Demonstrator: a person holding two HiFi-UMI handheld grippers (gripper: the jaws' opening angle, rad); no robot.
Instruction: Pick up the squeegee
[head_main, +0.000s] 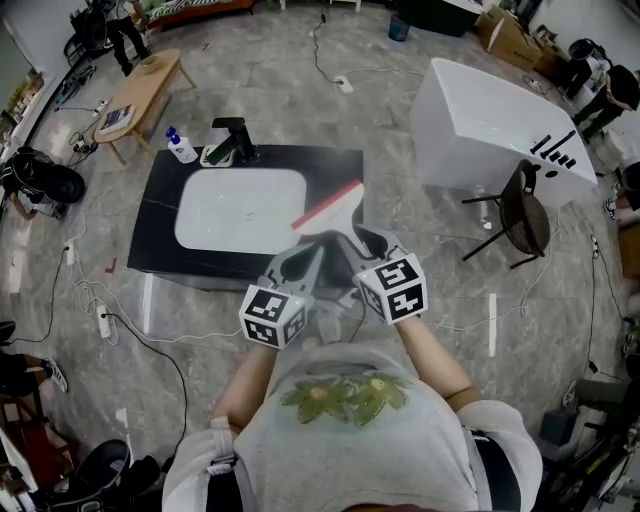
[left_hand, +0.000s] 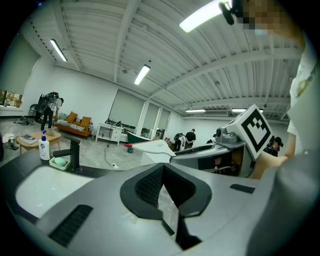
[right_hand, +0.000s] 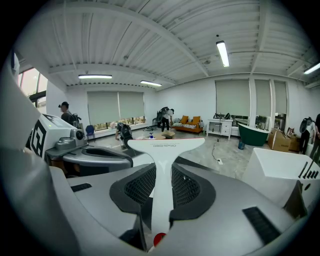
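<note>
**Right gripper view: squeegee clamped by the handle**

So the right gripper (right_hand: 162, 172) has its jaws closed on the white handle of the squeegee (right_hand: 164, 145), with the red-edged blade sticking out front, lifted clear of the counter. From the head view it hangs over the right end of the white sink (head_main: 240, 210), which is set in the black counter (head_main: 155, 225). The left gripper (left_hand: 162, 167) sits just beside the right one, jaws pinched together on nothing. A soap bottle (head_main: 181, 147) and a black faucet (head_main: 235, 138) are at the back of the sink.
</note>
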